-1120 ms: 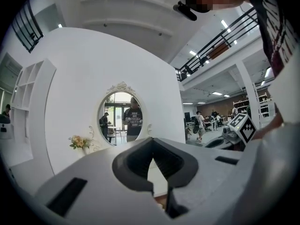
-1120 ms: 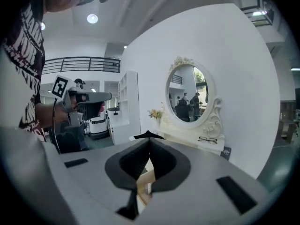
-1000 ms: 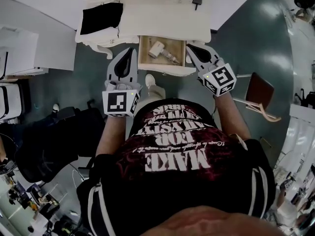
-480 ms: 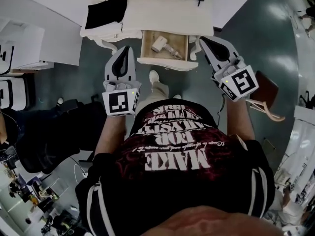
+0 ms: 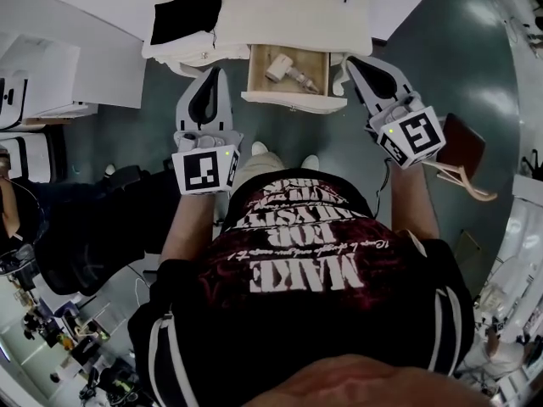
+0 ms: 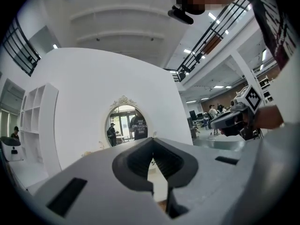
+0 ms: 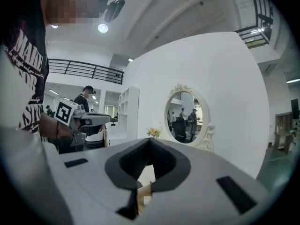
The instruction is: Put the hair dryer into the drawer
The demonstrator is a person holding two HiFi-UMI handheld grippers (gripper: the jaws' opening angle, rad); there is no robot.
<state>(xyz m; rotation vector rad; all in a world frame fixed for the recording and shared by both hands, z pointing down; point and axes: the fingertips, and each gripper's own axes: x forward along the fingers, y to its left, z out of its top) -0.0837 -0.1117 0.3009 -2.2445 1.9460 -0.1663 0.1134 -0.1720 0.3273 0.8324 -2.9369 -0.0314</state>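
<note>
**Jaws closed and empty, hair dryer in the open drawer**

Closed tip to tip on the left gripper (image 5: 212,73) and on the right gripper (image 5: 350,61), with nothing between the dark ribbed pads but the almond-shaped hollow behind the tips. Smooth pale grey shells, with black-and-white square markers on each cube. Legible on the black shirt (image 5: 297,265): "MAKE" in pale block letters, upside down to the head camera. More lines above it, probably slogan text, too warped to read.

Pale hair dryer (image 5: 282,69) lying flat inside the wood-lined drawer (image 5: 293,102), pulled out from the white table (image 5: 280,19) with its curved, scalloped front edge. Black cloth (image 5: 185,15) on the table's left part. Oval mirror (image 7: 185,116) in an ornate white frame against the white wall.

Held level off the table's front edge, one gripper on either side of the drawer, the right tip just beside its right corner. Dark glossy floor (image 5: 424,58) open to the right. Brown chair (image 5: 462,153) close by the right cube.
</note>
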